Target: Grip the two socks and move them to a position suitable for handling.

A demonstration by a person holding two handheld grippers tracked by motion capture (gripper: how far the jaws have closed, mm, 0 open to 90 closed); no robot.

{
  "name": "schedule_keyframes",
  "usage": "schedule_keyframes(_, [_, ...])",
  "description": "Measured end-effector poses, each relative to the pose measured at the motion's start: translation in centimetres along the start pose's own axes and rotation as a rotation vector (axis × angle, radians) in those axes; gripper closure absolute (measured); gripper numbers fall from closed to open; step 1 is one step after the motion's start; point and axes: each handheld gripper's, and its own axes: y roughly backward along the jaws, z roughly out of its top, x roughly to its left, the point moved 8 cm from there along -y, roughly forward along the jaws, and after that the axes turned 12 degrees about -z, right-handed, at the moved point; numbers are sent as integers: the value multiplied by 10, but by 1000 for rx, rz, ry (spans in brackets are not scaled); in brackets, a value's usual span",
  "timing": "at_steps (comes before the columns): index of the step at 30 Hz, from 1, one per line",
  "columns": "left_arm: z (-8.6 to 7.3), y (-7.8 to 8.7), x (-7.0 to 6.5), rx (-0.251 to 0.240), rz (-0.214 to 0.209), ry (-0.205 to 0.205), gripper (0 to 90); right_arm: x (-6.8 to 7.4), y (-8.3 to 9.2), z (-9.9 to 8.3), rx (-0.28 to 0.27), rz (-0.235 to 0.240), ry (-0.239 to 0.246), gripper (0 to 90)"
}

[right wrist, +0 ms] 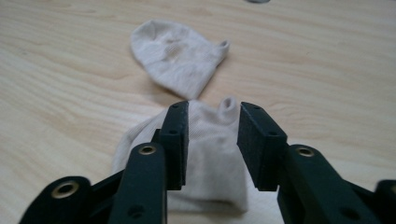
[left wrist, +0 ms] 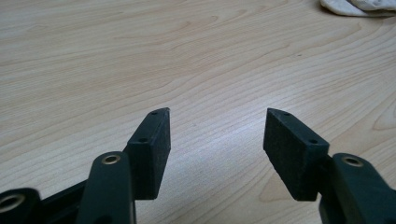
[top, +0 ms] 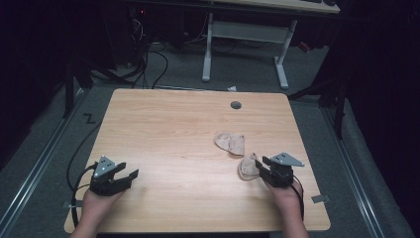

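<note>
Two small beige socks lie on the right half of the wooden table. The far sock lies flat. The near sock is bunched, with one end poking up. My right gripper stands right at the near sock, jaws apart on either side of the fabric; the pads do not visibly press on it. My left gripper rests at the table's front left, jaws wide open over bare wood, with nothing between them. An edge of a sock shows at the top right of the left gripper view.
A round grey cable hole sits near the table's far edge. Beyond the table stands a white desk frame, with cables on the grey floor. Metal rails run along the floor at both sides.
</note>
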Motion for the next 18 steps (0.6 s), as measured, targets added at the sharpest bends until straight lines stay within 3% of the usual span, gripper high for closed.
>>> schedule_keyframes(6, [-4, -2, 2, 15, -11, 24, 402, -7, -11, 6, 16, -12, -8, 740])
schedule_keyframes(9, [-5, -3, 3, 14, -11, 36, 404, -8, -20, 3, 59, 11, -16, 834])
schedule_keyframes(11, [-6, -3, 3, 22, -16, 39, 405, -7, -22, 1, 69, 17, -18, 850])
schedule_keyframes(14, [-7, -4, 1, 32, -35, 41, 416, -3, -23, -7, 102, 4, 11, 899])
schedule_keyframes(18, [-7, -6, -3, 35, -45, 31, 437, 0, -25, -16, 139, -5, 44, 900])
